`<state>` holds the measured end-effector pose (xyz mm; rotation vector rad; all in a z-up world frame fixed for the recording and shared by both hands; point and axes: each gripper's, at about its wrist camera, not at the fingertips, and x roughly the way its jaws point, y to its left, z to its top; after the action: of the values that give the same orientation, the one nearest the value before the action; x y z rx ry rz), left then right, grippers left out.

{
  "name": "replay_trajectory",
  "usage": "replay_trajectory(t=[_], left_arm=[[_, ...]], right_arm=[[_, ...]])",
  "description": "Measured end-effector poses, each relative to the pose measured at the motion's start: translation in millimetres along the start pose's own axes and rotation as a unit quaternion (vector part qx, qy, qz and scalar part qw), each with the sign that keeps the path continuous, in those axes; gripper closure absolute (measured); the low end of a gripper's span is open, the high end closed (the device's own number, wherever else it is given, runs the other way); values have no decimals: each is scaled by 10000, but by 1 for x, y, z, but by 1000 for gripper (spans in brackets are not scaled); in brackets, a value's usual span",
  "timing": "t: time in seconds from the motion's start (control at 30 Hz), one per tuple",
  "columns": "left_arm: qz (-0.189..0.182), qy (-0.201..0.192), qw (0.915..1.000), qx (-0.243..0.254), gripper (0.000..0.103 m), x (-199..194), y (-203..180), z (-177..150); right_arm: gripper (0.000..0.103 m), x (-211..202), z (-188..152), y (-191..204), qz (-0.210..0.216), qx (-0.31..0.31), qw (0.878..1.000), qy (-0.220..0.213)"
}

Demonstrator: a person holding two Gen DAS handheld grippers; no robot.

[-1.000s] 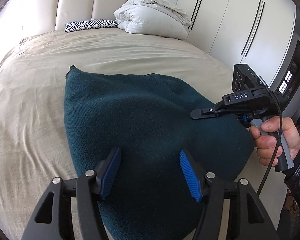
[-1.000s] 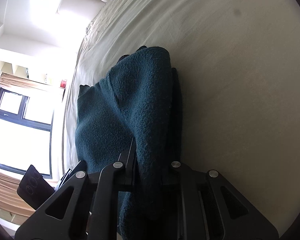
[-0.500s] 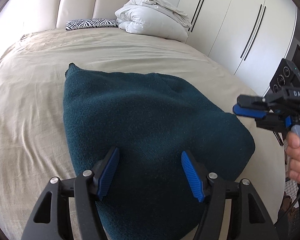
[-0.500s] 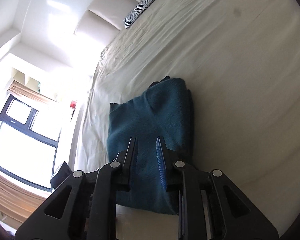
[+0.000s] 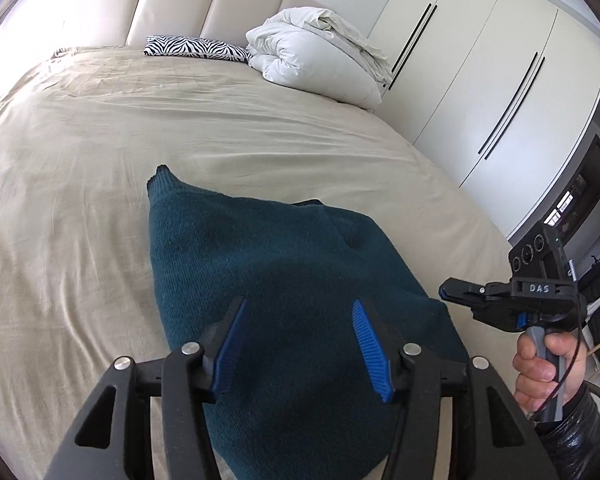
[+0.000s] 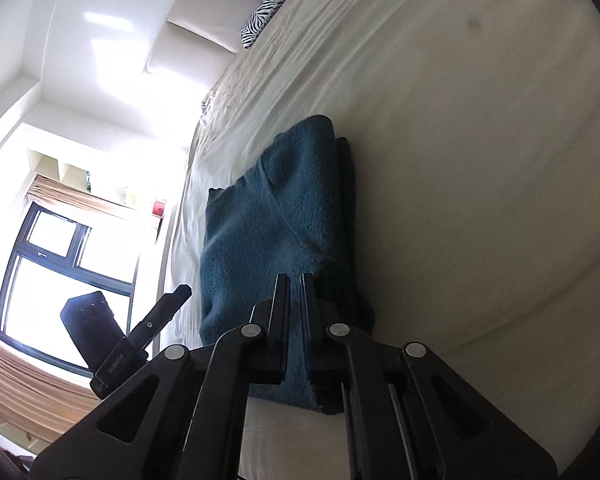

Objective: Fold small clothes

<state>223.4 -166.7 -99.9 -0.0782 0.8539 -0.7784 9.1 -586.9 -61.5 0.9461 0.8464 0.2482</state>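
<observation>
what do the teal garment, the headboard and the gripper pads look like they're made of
Teal garment: a knit, likely wool or acrylic, matte and fuzzy, with a ribbed cuff at its far corner. Headboard: padded panels in cream leather or faux leather, judging by the smooth sheen and seams. Left gripper pads: blue ridged rubber or soft plastic, hard to tell which.

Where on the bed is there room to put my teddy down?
Lots of bare sheet lies left of the teal sweater, and more between the sweater and the zebra pillow. The white duvet fills the far right corner. Nearest us it's crowded: both tongs, left and right, hang over the sweater.
</observation>
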Motion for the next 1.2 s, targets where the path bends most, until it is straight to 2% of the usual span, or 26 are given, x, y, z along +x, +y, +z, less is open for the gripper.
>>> replay_trajectory(t=[0.13, 0.2, 0.23, 0.27, 0.3, 0.33, 0.4, 0.53, 0.6, 0.63, 0.7, 0.73, 0.83, 0.9, 0.93, 0.97, 1.03, 1.07, 1.13, 1.2], left_arm=[[234, 405, 9986, -253, 49, 38, 18, 12], [341, 512, 9978, -228, 51, 48, 22, 10], [346, 487, 9980, -188, 52, 50, 21, 8], [388, 468, 9981, -110, 52, 51, 20, 6], [409, 443, 9982, -40, 52, 52, 19, 3], [402, 426, 9983, -32, 52, 53, 20, 1], [343, 393, 9986, -114, 52, 54, 23, 1], [291, 345, 9989, -108, 52, 51, 25, -1], [287, 334, 9989, -154, 52, 51, 25, 0], [297, 325, 9989, -171, 52, 50, 24, 0], [290, 293, 9990, -180, 51, 43, 22, -3], [271, 241, 9991, -217, 51, 37, 21, -3], [273, 19, 9990, -367, 50, 10, 22, -4], [355, -208, 9976, -565, 43, -10, 30, -7], [342, -279, 9966, -701, 43, -18, 36, -9], [334, -291, 9954, -844, 42, -23, 43, -13], [253, -63, 9926, -1182, 41, -22, 55, -19], [168, 74, 9910, -1328, 41, -19, 60, -23], [42, 261, 9884, -1493, 41, -13, 64, -30], [-108, 529, 9865, -1547, 36, -1, 61, -34]], right_arm=[[97, 32, 34, 21, 227, -183, 9995, 151], [92, 53, 51, 17, 22, -54, 9997, 225], [86, 66, 57, 12, -178, -4, 9995, 278], [86, 76, 59, 4, -479, -35, 9983, 317], [88, 82, 60, -4, -497, -35, 9983, 317], [91, 84, 60, -10, -321, -34, 9991, 258], [91, 76, 57, -17, -113, 35, 9998, 158], [83, 44, 47, -5, -219, 40, 9995, -241], [83, 26, 34, 12, 189, -179, 9992, -301], [80, 21, 26, 20, 272, -319, 9988, -247], [60, 28, 10, 25, -32, -524, 9986, 58], [57, 37, 3, 22, -282, -596, 9976, 211], [57, 36, -3, 18, -235, -566, 9981, 113], [56, 21, 0, 27, -301, -468, 9984, -76], [54, 13, 2, 34, -332, -556, 9977, -223], [46, 6, 4, 40, -397, -666, 9964, -348], [36, -1, 12, 44, -694, -771, 9937, -411], [34, 1, 16, 41, -789, -747, 9936, -310], [34, 14, 24, 26, -943, -485, 9944, 6], [33, 26, 26, 8, -1039, -58, 9940, 332]])
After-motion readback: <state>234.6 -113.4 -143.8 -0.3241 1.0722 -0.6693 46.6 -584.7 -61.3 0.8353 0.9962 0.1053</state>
